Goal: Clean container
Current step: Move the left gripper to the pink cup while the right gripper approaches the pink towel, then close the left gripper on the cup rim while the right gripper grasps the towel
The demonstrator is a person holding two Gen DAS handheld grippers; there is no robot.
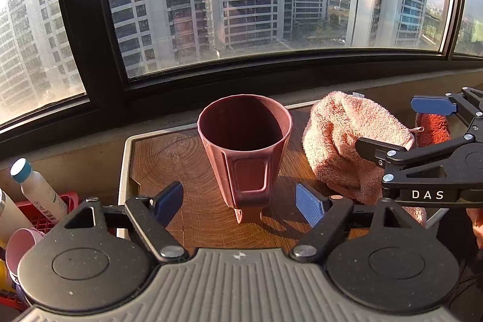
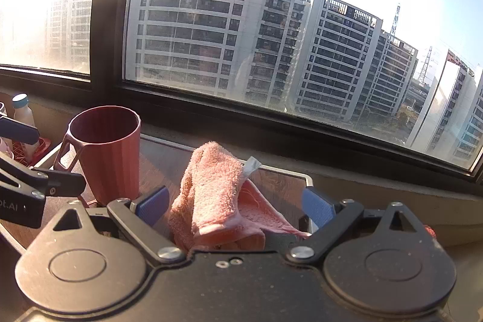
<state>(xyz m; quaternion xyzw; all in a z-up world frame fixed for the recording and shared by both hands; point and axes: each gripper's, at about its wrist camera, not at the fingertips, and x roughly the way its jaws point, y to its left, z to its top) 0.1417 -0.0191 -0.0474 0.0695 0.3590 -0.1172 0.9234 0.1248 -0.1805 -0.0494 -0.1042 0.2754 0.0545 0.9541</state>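
Cup (image 1: 244, 141): thin plastic, judged light, stiff, easily tipped; best gripped across the wall or handle (image 1: 250, 177); cloth (image 2: 211, 189) judged soft. Left gripper (image 1: 240, 202) and right gripper (image 2: 235, 208) are held wide open, jaws empty.

Dusty-pink cup (image 1: 245, 147), peach towel (image 1: 341, 138)

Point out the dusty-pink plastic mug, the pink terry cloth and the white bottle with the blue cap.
dusty-pink plastic mug (image 1: 241, 171), left wrist view, handle.
pink terry cloth (image 2: 211, 180), right wrist view, raised fold.
white bottle with the blue cap (image 1: 42, 189), left wrist view, body.
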